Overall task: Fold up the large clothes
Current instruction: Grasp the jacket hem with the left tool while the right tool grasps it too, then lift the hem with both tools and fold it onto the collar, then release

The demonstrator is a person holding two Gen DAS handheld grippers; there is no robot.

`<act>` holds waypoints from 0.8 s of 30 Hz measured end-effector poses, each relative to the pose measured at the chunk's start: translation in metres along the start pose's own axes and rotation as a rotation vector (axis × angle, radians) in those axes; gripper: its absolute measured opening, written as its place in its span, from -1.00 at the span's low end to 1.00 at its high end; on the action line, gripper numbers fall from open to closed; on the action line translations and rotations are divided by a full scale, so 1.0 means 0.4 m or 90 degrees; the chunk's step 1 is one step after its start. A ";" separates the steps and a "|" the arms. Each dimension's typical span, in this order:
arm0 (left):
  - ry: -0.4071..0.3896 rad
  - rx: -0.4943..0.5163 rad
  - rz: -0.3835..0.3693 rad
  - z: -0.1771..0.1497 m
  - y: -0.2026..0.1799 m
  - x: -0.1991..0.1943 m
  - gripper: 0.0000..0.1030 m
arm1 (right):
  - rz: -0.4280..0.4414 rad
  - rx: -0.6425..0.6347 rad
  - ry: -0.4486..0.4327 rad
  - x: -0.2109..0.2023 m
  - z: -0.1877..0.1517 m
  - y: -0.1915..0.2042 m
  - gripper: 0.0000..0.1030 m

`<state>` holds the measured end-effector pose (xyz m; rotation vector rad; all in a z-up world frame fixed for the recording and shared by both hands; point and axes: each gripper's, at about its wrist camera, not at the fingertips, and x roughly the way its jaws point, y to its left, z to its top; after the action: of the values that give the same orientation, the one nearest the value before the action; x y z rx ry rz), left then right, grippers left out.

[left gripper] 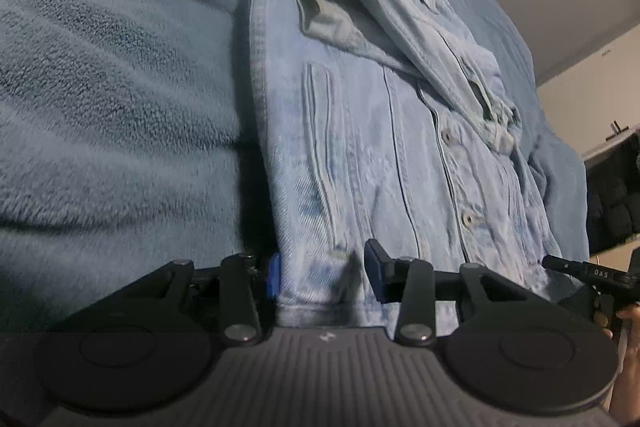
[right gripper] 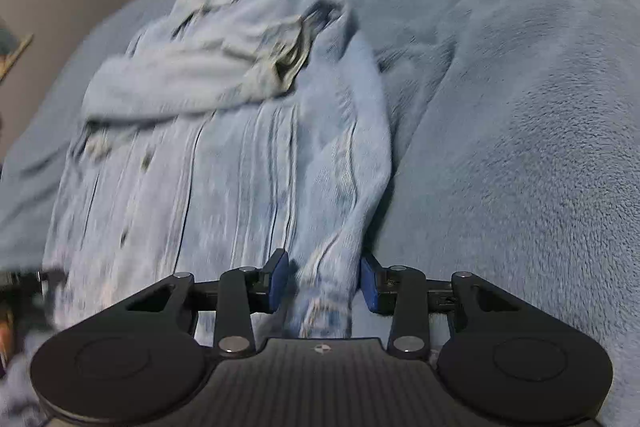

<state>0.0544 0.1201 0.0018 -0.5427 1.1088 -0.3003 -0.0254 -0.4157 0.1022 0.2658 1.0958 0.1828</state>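
Between the blue pads of the left gripper (left gripper: 326,277) lies the near hem corner of a pale denim jacket (left gripper: 360,131). The jaws stand partly apart; the left pad sits against the jacket's outer edge, while the right pad seems to rest on top of the cloth, so a firm clamp cannot be told.

The right gripper (right gripper: 325,283) has a bunched strip of the same jacket (right gripper: 224,155) running up between its pads. This looks like the other hem corner or a sleeve end, though the blur makes that uncertain. There is a narrow gap on either side of the cloth, so those jaws are apart too.

Away from both sets of jaws the jacket stretches lengthwise, hem nearest, collar end farthest, with a sleeve folded across the upper half. It lies on a blue fleece blanket (left gripper: 112,75) that spreads to every side.

Only the left view shows the row of buttons (left gripper: 467,218) clearly, plus the other gripper's black tip (left gripper: 576,269) and part of a hand (left gripper: 628,327) to the right of the jaws. Only the right view shows the big blanket-covered mound (right gripper: 540,107) rising to the right of its jaws.
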 end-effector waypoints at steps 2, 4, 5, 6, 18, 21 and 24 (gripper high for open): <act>0.043 0.015 -0.008 -0.007 -0.002 -0.002 -0.26 | 0.008 -0.017 0.020 -0.012 -0.006 0.007 -0.21; 0.070 0.037 -0.010 -0.019 -0.013 -0.001 -0.26 | 0.022 -0.031 0.030 -0.026 -0.013 0.010 -0.16; 0.078 0.044 -0.007 -0.023 -0.016 0.002 -0.26 | 0.034 -0.032 0.039 -0.029 -0.014 0.012 -0.11; 0.082 0.046 0.002 -0.023 -0.018 0.009 -0.25 | 0.042 -0.032 0.043 -0.027 -0.014 0.016 -0.03; 0.040 0.049 -0.034 -0.016 -0.023 0.008 -0.75 | 0.044 -0.096 0.057 0.019 -0.010 0.031 -0.49; 0.010 0.040 -0.088 -0.001 -0.018 -0.025 -0.77 | 0.091 -0.056 0.028 -0.024 0.002 0.009 -0.55; -0.022 0.018 -0.150 0.026 -0.008 -0.054 -0.78 | 0.149 -0.016 -0.004 -0.063 0.023 -0.021 -0.56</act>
<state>0.0549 0.1306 0.0237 -0.6532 1.0066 -0.5087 -0.0285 -0.4316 0.1252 0.3720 1.0534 0.4038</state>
